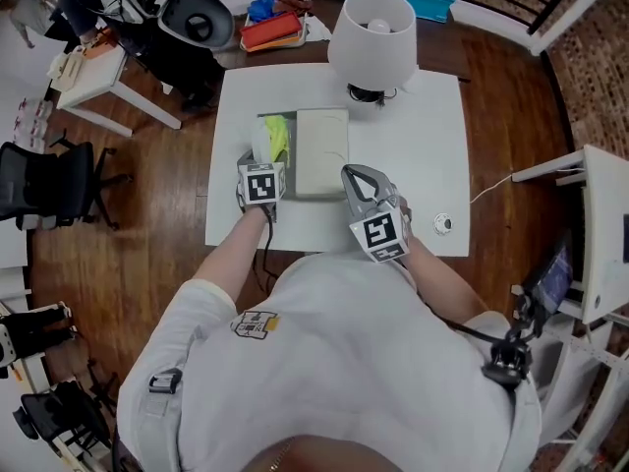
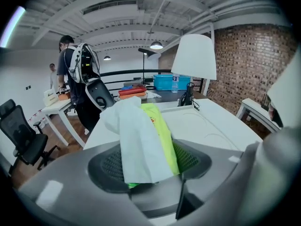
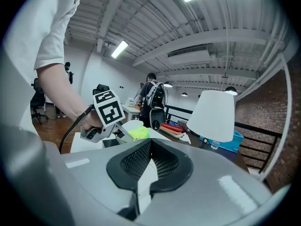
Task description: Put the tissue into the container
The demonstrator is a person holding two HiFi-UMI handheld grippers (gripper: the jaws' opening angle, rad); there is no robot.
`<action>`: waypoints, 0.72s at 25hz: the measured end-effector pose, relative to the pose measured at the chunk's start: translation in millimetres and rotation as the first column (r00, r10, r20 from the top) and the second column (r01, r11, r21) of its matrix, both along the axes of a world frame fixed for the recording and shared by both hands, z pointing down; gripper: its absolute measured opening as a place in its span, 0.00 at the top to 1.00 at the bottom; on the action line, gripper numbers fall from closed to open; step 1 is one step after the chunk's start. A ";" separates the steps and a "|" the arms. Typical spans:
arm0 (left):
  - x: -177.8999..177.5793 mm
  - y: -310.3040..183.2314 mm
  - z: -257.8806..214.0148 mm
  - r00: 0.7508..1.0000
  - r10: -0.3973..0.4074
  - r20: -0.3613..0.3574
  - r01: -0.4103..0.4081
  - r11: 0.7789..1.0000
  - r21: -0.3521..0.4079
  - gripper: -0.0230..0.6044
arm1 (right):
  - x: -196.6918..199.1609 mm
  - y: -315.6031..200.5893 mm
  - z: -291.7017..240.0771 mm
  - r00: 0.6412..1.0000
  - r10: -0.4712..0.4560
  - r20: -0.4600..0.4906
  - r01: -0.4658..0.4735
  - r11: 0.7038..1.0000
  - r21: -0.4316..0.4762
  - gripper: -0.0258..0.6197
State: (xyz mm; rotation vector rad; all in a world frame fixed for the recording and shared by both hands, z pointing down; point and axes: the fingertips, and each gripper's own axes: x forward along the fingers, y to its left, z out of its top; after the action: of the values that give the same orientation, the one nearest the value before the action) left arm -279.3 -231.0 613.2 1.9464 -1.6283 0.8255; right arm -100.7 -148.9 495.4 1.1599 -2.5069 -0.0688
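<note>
Left hand-held gripper (image 2: 148, 168) clamps tissue (image 2: 136, 140) (long axis forward).

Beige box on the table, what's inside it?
The box is open at its left end, showing a yellow-green tissue pack and a white tissue, both gripped by the left gripper. The lid covers the rest, so that part is hidden.

The container (image 1: 321, 151) lies mid-bench (image 1: 423, 155), with the lamp (image 1: 371, 29) behind it at the far edge. The tissue (image 1: 261, 140) stands just left of the container, between the left tongs (image 1: 264, 162). The right tongs (image 1: 356, 177) are at its near right corner.
</note>
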 end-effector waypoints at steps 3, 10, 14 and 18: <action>4.0 -4.2 14.7 1.000 0.022 0.015 -0.021 0.999 -0.042 0.52 | -6.4 -3.9 2.6 1.000 0.011 -0.005 -0.011 1.000 -0.004 0.96; 13.5 -4.8 40.1 0.992 0.080 0.094 -0.066 0.988 -0.137 0.52 | -20.8 -10.4 5.8 1.000 0.009 -0.018 -0.009 1.000 -0.010 0.96; 9.5 3.9 62.0 0.983 0.095 0.160 -0.062 0.978 -0.201 0.51 | -30.1 -6.9 6.8 1.000 -0.014 -0.024 0.014 1.000 -0.015 0.96; 9.5 3.5 70.6 0.983 0.094 0.160 -0.062 0.979 -0.192 0.48 | -32.9 -10.6 10.6 0.999 -0.026 -0.034 0.025 0.999 -0.021 0.96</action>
State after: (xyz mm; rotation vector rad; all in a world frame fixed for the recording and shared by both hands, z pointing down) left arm -269.8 -227.5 683.8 1.8610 -1.5130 1.1590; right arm -133.6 -159.5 506.0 1.1099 -2.4867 -0.0692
